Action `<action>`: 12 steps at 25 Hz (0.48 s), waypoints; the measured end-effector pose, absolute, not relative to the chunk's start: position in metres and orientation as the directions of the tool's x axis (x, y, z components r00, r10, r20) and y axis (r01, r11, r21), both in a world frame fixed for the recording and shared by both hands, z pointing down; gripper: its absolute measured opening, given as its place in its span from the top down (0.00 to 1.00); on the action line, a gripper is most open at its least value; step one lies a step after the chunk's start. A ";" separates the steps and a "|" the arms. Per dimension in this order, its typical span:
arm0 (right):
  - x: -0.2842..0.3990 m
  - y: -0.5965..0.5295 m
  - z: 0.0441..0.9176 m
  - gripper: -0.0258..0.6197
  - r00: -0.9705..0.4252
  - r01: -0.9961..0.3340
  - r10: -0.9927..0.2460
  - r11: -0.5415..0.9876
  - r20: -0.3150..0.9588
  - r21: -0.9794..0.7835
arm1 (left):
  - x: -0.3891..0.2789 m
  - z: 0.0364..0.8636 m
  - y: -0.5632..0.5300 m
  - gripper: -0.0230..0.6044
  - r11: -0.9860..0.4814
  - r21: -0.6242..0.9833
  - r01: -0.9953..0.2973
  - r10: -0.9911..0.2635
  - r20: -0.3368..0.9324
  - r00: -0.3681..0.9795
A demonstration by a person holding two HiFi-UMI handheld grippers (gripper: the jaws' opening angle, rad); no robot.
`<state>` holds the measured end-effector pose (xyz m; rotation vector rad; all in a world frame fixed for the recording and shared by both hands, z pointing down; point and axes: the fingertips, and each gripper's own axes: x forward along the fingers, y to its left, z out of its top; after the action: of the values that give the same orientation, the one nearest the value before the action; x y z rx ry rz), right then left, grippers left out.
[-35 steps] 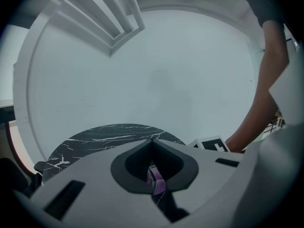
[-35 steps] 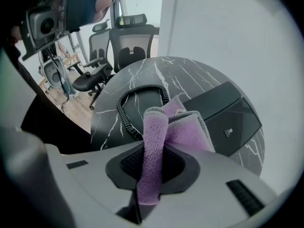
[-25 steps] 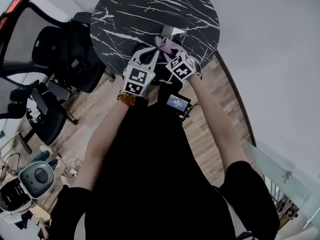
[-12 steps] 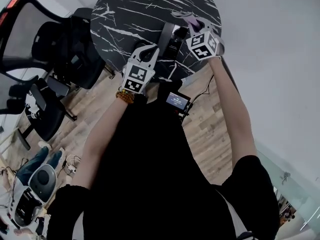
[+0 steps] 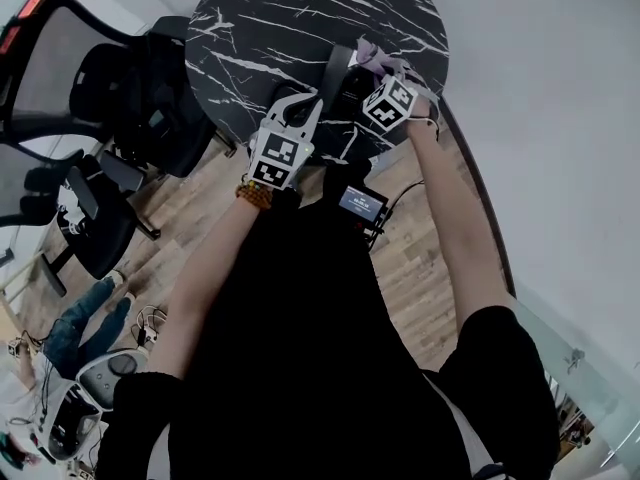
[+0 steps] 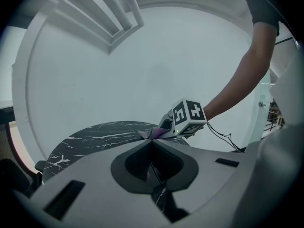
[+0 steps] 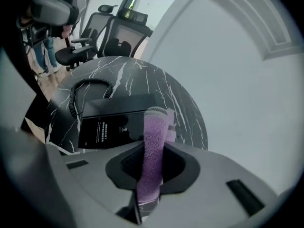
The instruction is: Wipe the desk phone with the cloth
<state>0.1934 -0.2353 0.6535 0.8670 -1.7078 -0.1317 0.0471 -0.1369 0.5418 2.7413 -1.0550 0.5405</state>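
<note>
The black desk phone (image 5: pixel 341 84) lies near the front edge of the round black marble table (image 5: pixel 280 18). In the right gripper view the phone (image 7: pixel 118 121) shows its dark face, and its coiled cord (image 7: pixel 87 92) curls off to the left. My right gripper (image 5: pixel 376 65) is shut on the purple cloth (image 7: pixel 154 146), which hangs over the phone's right end. The cloth (image 5: pixel 368 56) also pokes out beyond the marker cube. My left gripper (image 5: pixel 303 103) is shut and holds nothing, just left of the phone. From the left gripper view I see the right gripper (image 6: pixel 165 126) with the cloth (image 6: pixel 152 133).
Black office chairs (image 5: pixel 130 98) stand left of the table on the wood floor (image 5: pixel 180 208). More chairs (image 7: pixel 114 32) show behind the table in the right gripper view. A white wall (image 5: pixel 540 88) runs close along the right. A small screen device (image 5: pixel 360 204) hangs at my waist.
The right gripper carried the cloth from the phone's middle out to the right and farther away, then came back a little toward the phone. The left gripper barely moved.
</note>
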 end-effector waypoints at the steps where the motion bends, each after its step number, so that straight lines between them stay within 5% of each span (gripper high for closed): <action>1: 0.193 -0.235 0.655 0.86 -0.072 -0.488 -0.595 0.721 0.800 0.492 | 0.045 0.543 -0.137 0.94 -0.738 0.014 -0.675 -0.618 0.388 0.684; 12: 0.183 -0.237 0.666 0.86 -0.064 -0.461 -0.554 0.754 0.830 0.468 | 0.050 0.550 -0.137 0.94 -0.744 0.026 -0.668 -0.602 0.407 0.687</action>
<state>0.1830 -0.2367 0.6661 0.8111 -1.6960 -0.0923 0.0499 -0.1366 0.5500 2.7251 -1.0348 0.5654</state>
